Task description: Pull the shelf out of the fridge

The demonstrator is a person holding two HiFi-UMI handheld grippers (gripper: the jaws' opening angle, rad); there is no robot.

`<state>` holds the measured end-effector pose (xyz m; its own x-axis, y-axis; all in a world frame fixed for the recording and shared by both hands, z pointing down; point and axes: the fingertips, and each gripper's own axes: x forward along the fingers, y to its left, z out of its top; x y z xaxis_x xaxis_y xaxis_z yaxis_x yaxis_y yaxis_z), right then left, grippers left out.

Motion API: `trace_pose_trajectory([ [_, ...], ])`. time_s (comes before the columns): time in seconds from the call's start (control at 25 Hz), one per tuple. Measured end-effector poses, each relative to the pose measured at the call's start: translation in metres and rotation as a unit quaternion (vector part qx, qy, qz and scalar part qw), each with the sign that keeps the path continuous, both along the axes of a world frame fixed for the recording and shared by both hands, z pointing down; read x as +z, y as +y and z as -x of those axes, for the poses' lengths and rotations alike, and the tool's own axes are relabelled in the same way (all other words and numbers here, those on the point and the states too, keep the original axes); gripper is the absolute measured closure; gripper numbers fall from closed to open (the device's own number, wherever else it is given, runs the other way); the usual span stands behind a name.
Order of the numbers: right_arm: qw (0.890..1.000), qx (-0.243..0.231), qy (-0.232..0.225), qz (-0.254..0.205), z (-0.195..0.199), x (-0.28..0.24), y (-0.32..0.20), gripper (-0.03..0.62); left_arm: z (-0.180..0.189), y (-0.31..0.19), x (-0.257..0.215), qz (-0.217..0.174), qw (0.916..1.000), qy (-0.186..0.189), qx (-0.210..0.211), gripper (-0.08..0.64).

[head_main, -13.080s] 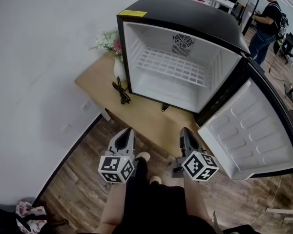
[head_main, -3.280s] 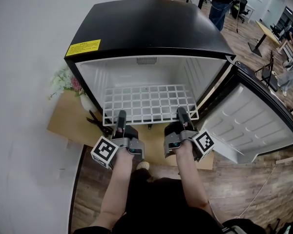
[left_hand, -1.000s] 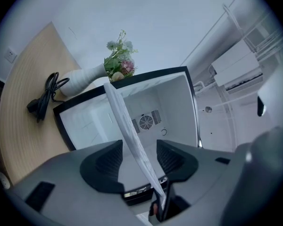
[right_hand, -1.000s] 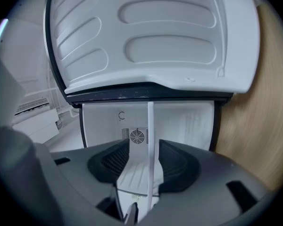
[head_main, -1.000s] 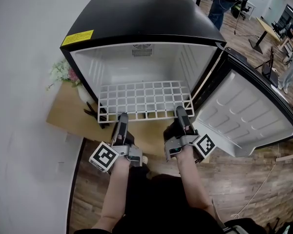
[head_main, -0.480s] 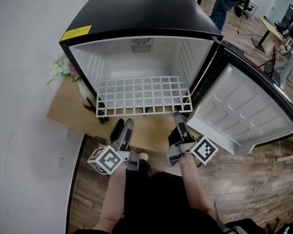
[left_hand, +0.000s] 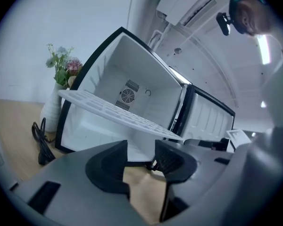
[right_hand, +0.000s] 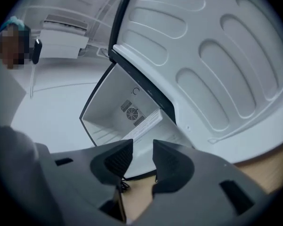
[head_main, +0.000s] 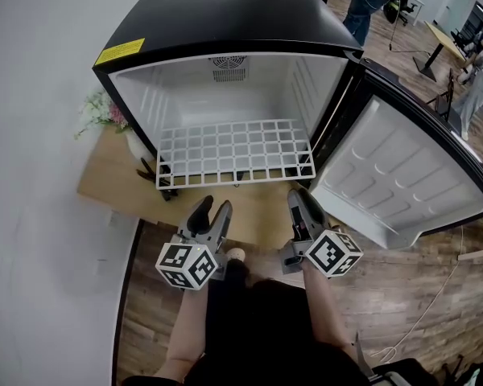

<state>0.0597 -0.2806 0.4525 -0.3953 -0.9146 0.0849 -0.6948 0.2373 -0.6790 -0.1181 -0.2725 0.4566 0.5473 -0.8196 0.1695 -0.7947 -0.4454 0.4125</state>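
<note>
Both spread, empty, jaws just narrowing: left gripper (head_main: 212, 208), right gripper (head_main: 303, 197), off the shelf (head_main: 235, 153) jutting from the fridge (head_main: 225, 14). For more pull, pinch its front edge evenly, level.

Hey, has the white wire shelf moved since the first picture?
Yes. The shelf has slid forward: its front edge now sticks out past the front frame of the fridge, where earlier it sat fully inside.

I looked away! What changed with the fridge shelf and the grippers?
The shelf slid forward and now juts from the fridge. The left gripper and right gripper let go of its front edge and backed away; their jaws have just been closing a little, nothing between them. The door stayed open, flowers unmoved.
</note>
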Motion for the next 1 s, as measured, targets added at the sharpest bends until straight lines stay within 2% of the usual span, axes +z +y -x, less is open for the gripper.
trace_pose_trajectory([
  [0.12,0.998,0.003,0.065,-0.013,-0.001,0.002,0.002,0.519,-0.003,0.0,-0.001,-0.022,0.9989,-0.04,0.004,0.43],
  [0.24,0.993,0.0,0.118,-0.03,0.0,0.003,0.005,0.578,-0.004,0.0,-0.002,-0.034,0.9978,-0.056,0.009,0.506],
  [0.44,0.988,-0.015,0.144,-0.058,0.005,-0.001,0.009,0.6,-0.01,0.002,0.001,-0.039,0.9961,-0.074,0.029,0.548],
  [0.68,0.98,-0.017,0.185,-0.066,0.008,-0.003,0.009,0.601,-0.01,-0.001,0.011,-0.028,0.9956,-0.083,0.033,0.555],
  [1.0,0.981,-0.018,0.186,-0.057,0.01,-0.001,0.009,0.601,-0.009,0.0,0.01,-0.027,0.9956,-0.084,0.034,0.557],
])
